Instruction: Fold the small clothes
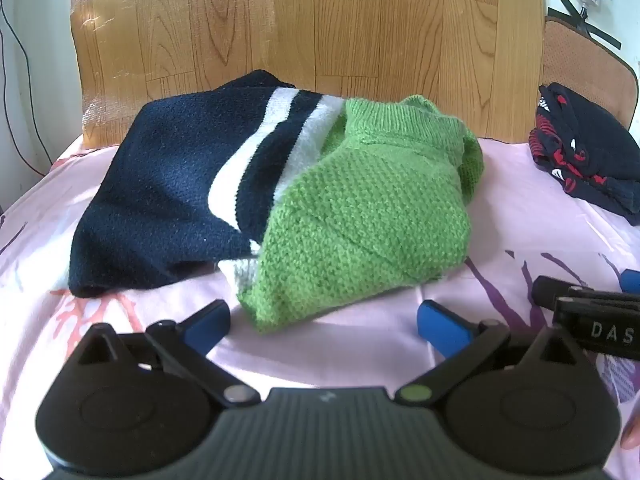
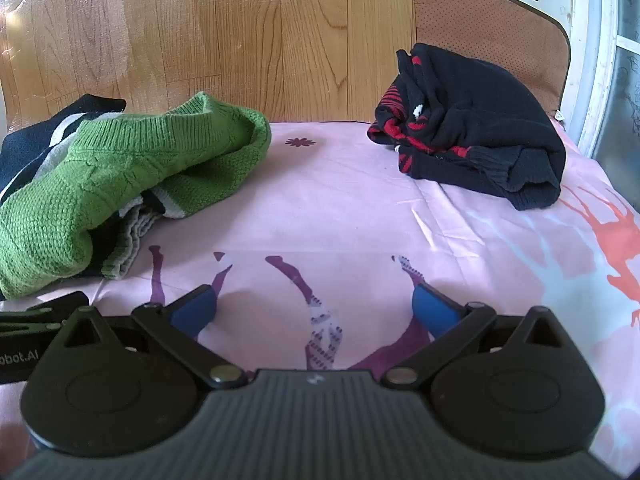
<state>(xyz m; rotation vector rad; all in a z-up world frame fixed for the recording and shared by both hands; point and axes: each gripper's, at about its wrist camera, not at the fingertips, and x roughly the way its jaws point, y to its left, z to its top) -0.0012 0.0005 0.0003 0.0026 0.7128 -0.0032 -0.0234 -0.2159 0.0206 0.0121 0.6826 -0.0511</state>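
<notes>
Three garments lie on the pink sheet — a green knit half-hiding a navy striped sweater at left, a black-and-red one bundled at far right. Left tool and right tool both gape, empty.

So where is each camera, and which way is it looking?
Left wrist: on the left tool, low over the pink sheet, facing the green sweater lying on the navy striped sweater; its own open blue fingers show.
Right wrist: on the right tool, facing bare sheet; open fingers show.
Shared: both sweaters, the black-and-red sweater, the wooden board.
</notes>
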